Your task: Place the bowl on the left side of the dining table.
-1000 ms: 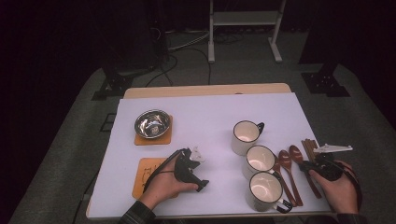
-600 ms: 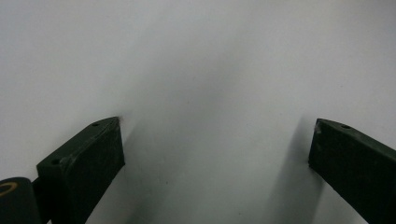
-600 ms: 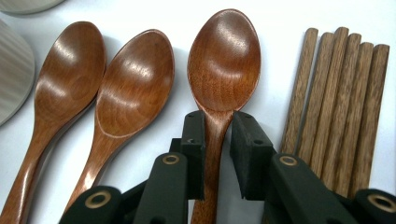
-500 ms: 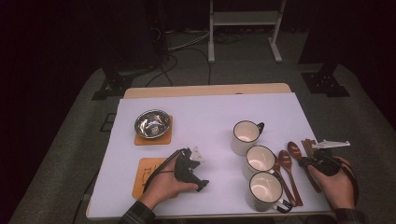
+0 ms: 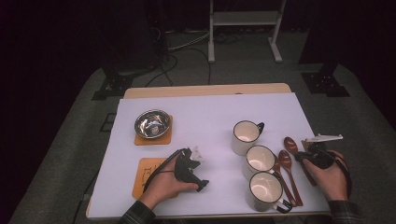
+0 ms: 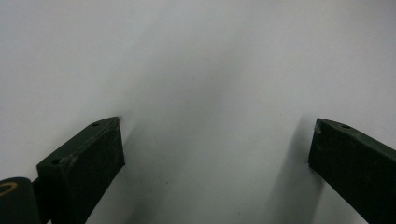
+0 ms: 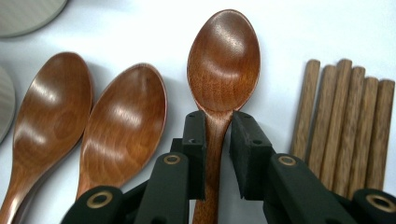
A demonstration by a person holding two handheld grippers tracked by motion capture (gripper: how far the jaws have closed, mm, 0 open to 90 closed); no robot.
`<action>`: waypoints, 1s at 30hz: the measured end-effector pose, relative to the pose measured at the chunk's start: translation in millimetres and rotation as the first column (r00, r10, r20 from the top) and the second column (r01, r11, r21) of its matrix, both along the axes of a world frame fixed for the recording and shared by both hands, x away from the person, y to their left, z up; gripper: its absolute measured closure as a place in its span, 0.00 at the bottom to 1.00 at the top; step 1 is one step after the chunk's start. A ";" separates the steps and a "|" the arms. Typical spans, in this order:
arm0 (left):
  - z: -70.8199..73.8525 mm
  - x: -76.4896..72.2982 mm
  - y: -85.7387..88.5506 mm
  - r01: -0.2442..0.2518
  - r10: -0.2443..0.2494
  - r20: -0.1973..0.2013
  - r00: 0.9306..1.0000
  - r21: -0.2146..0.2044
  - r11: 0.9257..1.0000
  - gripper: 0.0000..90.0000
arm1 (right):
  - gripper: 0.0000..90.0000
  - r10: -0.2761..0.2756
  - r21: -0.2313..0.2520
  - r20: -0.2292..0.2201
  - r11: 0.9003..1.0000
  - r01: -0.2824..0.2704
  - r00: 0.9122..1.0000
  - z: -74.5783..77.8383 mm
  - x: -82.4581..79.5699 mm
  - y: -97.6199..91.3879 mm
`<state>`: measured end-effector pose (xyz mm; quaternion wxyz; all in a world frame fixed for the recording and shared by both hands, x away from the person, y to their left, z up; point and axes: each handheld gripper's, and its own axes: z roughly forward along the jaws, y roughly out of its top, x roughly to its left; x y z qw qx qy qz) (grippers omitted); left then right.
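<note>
Jaws of the right gripper (image 7: 217,126) pinch the neck of a wooden spoon (image 7: 223,60) at centre frame, two more spoons (image 7: 88,116) at its left, chopsticks (image 7: 343,116) right. Left gripper (image 6: 215,154) rests spread wide on the white table (image 6: 196,56).

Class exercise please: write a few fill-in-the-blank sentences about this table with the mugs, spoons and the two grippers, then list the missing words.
1. The right gripper has its jaws on the neck of a wooden ____.
2. ____ white mugs stand in a row.
3. The metal bowl sits on an orange ____.
4. The left gripper has its jaws ____ over bare tabletop.

Missing words: spoon; Three; coaster; open
</note>
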<state>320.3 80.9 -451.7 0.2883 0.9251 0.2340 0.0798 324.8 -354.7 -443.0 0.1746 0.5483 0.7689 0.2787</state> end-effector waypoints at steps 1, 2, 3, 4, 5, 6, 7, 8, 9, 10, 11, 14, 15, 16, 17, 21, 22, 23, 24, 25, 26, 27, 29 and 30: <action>0.0 0.0 0.0 0.000 0.000 0.000 1.000 0.000 1.000 0.02 | 0.83 0.001 -0.001 0.000 1.000 -0.001 1.000 0.0 1.9 0.9; 0.0 -0.1 0.0 0.000 0.000 0.000 1.000 0.000 1.000 0.02 | 0.83 0.002 0.000 0.000 1.000 -0.002 1.000 0.1 3.2 1.6; 0.0 0.0 0.0 0.000 0.000 0.000 1.000 0.000 1.000 0.02 | 0.83 0.004 -0.003 0.000 1.000 -0.004 1.000 0.1 5.1 2.3; 0.0 0.0 0.0 0.000 0.000 0.001 1.000 0.000 1.000 0.02 | 0.83 0.004 -0.004 -0.002 1.000 -0.004 1.000 0.4 6.8 3.2; 0.0 0.0 0.0 0.001 -0.001 0.001 1.000 0.001 1.000 0.02 | 0.83 0.005 -0.005 -0.003 1.000 -0.005 1.000 0.5 8.6 4.0; 0.0 0.0 -0.1 0.000 0.000 0.000 1.000 0.001 1.000 0.02 | 0.83 0.005 -0.006 -0.005 1.000 -0.005 1.000 0.7 10.8 5.2; 0.1 0.1 -0.1 0.001 -0.001 -0.001 1.000 0.001 1.000 0.02 | 0.83 0.006 -0.006 -0.005 1.000 -0.006 1.000 0.7 12.7 5.9; 0.1 0.1 -0.1 0.002 -0.002 -0.001 1.000 0.002 1.000 0.02 | 0.83 0.006 -0.007 -0.006 1.000 -0.006 1.000 0.9 14.5 6.8; 0.1 0.1 -0.1 0.001 -0.001 -0.001 1.000 0.002 1.000 0.02 | 0.84 0.007 -0.008 -0.005 1.000 -0.007 1.000 0.9 16.4 7.6; 0.1 0.0 -0.1 0.001 -0.001 -0.001 1.000 0.001 1.000 0.02 | 0.84 0.009 -0.008 -0.006 1.000 -0.009 1.000 1.2 18.2 8.3; 0.1 0.0 -0.1 0.001 -0.001 -0.001 1.000 0.002 1.000 0.02 | 0.84 0.011 -0.009 -0.005 1.000 -0.011 1.000 1.3 20.7 9.2; 0.1 0.1 -0.1 0.002 -0.002 -0.001 1.000 0.002 1.000 0.02 | 0.85 0.014 -0.010 -0.007 1.000 -0.014 1.000 1.9 26.6 11.2; 0.1 0.1 -0.1 0.002 -0.002 -0.001 1.000 0.002 1.000 0.02 | 0.85 0.016 -0.013 -0.006 1.000 -0.016 1.000 1.8 28.8 11.9; 0.1 0.0 -0.1 0.001 -0.001 -0.001 1.000 0.002 1.000 0.02 | 0.85 0.017 -0.012 -0.006 1.000 -0.017 1.000 1.8 31.1 12.8; 0.1 0.1 -0.2 0.002 -0.002 -0.001 1.000 0.003 1.000 0.02 | 0.85 0.018 -0.015 -0.005 1.000 -0.018 1.000 1.8 32.9 13.2; 0.1 0.1 -0.2 0.002 -0.002 -0.001 1.000 0.003 1.000 0.02 | 0.85 0.020 -0.013 -0.005 1.000 -0.020 1.000 1.9 42.6 16.3; 0.1 0.1 -0.2 0.002 -0.002 -0.001 1.000 0.003 1.000 0.02 | 0.85 0.021 -0.014 -0.005 1.000 -0.021 1.000 2.0 44.8 16.8; 0.1 0.1 -0.2 0.002 -0.002 -0.001 1.000 0.003 1.000 0.02 | 0.85 0.022 -0.014 -0.004 1.000 -0.022 1.000 1.9 47.1 17.2; 0.2 0.2 -0.1 0.002 -0.002 -0.001 1.000 0.004 1.000 0.02 | 0.85 0.021 -0.013 -0.005 1.000 -0.021 1.000 1.9 49.1 17.5; 0.2 0.2 -0.1 0.003 -0.003 -0.001 1.000 0.004 1.000 0.02 | 0.85 0.024 -0.013 -0.002 1.000 -0.024 1.000 1.7 50.8 17.7; 0.3 0.3 0.0 0.005 -0.005 -0.001 1.000 0.007 1.000 0.02 | 0.85 0.025 -0.013 -0.003 1.000 -0.025 1.000 1.8 53.1 18.2; 0.3 0.3 0.0 0.005 -0.005 -0.001 1.000 0.007 1.000 0.02 | 0.85 0.024 -0.013 -0.003 1.000 -0.024 1.000 1.8 54.9 18.6; 0.4 0.3 0.0 0.005 -0.005 -0.001 1.000 0.007 1.000 0.02 | 0.85 0.024 -0.011 -0.002 1.000 -0.024 1.000 1.7 58.1 18.9; 0.2 0.2 -0.2 0.004 -0.004 -0.001 1.000 0.004 1.000 0.02 | 0.85 0.026 -0.011 -0.002 1.000 -0.026 1.000 1.6 60.4 18.9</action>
